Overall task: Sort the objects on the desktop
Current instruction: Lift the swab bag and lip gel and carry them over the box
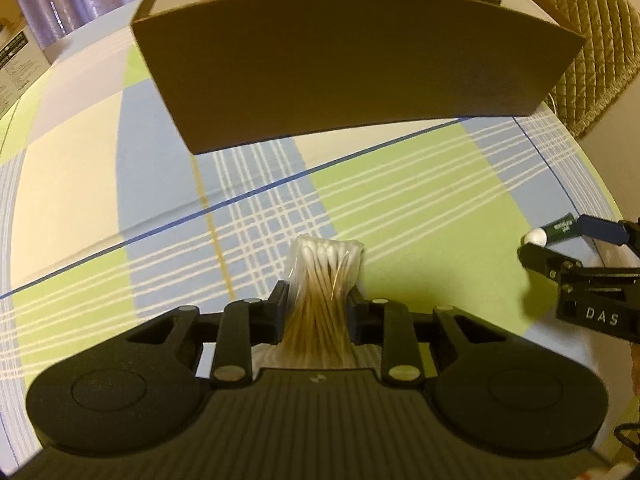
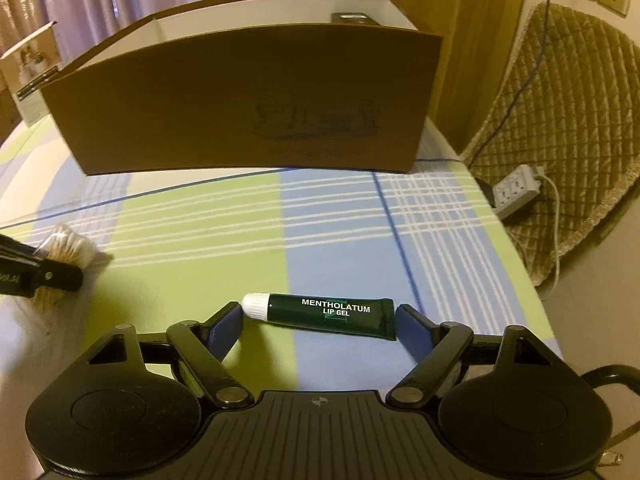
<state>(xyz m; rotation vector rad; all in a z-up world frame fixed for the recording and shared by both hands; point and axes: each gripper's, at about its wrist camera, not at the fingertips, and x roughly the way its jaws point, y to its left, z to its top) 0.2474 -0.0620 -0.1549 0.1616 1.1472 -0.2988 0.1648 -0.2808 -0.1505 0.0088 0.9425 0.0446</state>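
Swabs (image 1: 324,280), a bagged bundle, sit clenched in my left claw (image 1: 318,308), held just above the checked cloth on the table (image 1: 420,184), with the brown box (image 1: 352,60) straight ahead and near. My right claw (image 2: 320,320) is spread wide, its fingers flanking the lip gel tube (image 2: 328,314), which lies flat on the cloth across the gap, white cap toward the left finger. Neither pad seems to press it yet, though the ends look very close. I judge I'm mid-sort: swabs already picked, tube about to be gripped. Next I'd close the right claw end to end on the tube; that grip along its length may slip. Then I'd lift both over the box wall and release inside.
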